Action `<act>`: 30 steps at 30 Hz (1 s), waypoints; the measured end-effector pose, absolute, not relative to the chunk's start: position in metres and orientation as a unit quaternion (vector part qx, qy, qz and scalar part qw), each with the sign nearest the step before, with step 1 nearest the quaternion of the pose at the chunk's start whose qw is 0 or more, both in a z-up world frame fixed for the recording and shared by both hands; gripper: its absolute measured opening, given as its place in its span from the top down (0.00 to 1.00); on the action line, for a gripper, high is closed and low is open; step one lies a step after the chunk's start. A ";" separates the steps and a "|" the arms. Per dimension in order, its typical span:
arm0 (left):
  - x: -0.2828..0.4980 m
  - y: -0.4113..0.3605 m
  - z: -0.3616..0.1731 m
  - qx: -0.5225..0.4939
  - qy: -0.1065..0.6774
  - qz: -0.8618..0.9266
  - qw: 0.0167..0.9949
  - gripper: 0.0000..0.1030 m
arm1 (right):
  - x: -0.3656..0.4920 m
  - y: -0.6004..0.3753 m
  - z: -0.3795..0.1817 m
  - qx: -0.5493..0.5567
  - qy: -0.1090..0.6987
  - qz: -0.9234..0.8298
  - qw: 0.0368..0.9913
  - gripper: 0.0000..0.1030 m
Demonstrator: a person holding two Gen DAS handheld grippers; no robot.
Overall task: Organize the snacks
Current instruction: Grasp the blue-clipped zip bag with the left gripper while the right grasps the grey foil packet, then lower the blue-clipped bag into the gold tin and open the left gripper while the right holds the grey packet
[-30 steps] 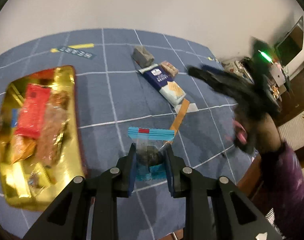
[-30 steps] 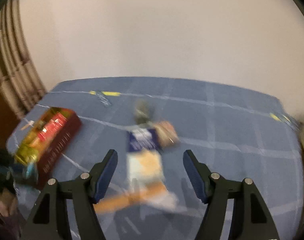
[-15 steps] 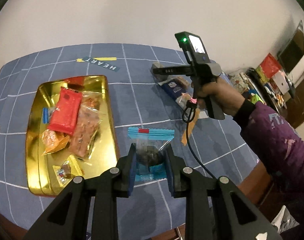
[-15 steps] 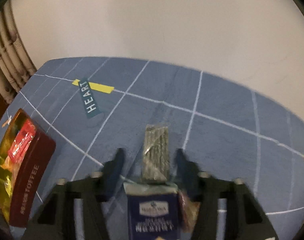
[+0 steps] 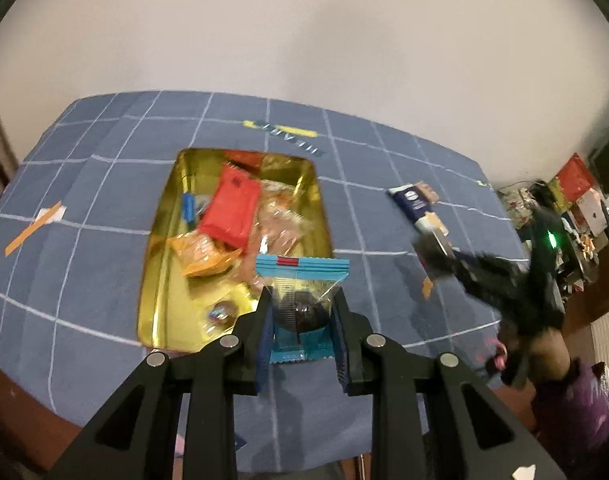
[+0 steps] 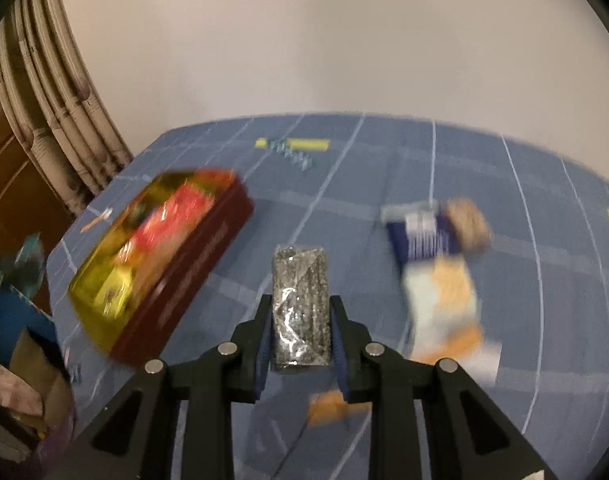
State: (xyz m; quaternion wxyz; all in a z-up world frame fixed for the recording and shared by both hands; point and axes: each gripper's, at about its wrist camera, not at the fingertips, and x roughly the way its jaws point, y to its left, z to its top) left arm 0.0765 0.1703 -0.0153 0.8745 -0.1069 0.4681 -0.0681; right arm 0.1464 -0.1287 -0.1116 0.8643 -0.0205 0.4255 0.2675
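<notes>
My left gripper (image 5: 302,308) is shut on a clear snack packet with blue ends and a dark round sweet (image 5: 301,300), held above the near end of the gold tin (image 5: 160,240). The tin holds a red packet (image 5: 230,210), orange packets and other sweets. My right gripper (image 6: 300,312) is shut on a grey speckled snack bar (image 6: 300,304), lifted over the blue cloth to the right of the tin (image 6: 184,272). The right gripper shows blurred at the right in the left wrist view (image 5: 440,254). A navy biscuit pack (image 5: 418,208) lies on the cloth, also in the right wrist view (image 6: 428,236).
A blue checked cloth (image 5: 84,208) covers the table. A small tan snack (image 6: 466,220) lies beside the navy pack. Orange tape strips (image 5: 28,230) and a "HEART" label (image 5: 304,142) lie on the cloth. Clutter stands off the table's right side (image 5: 576,200).
My right gripper closed on the grey bar and lifted it back from the far side. My left gripper carried its packet leftward to above the tin's near end.
</notes>
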 end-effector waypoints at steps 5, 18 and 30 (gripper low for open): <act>0.068 0.184 -0.020 -0.103 0.461 -0.054 0.880 0.78 | 0.129 -0.143 -0.129 -0.008 0.441 0.242 0.864 0.75; 0.099 0.176 -0.044 -0.076 0.470 -0.060 0.877 0.78 | 0.126 -0.150 -0.135 -0.005 0.445 0.215 0.869 0.75; 0.131 0.155 -0.070 -0.065 0.492 -0.082 0.864 0.78 | 0.126 -0.150 -0.137 0.002 0.443 0.214 0.870 0.74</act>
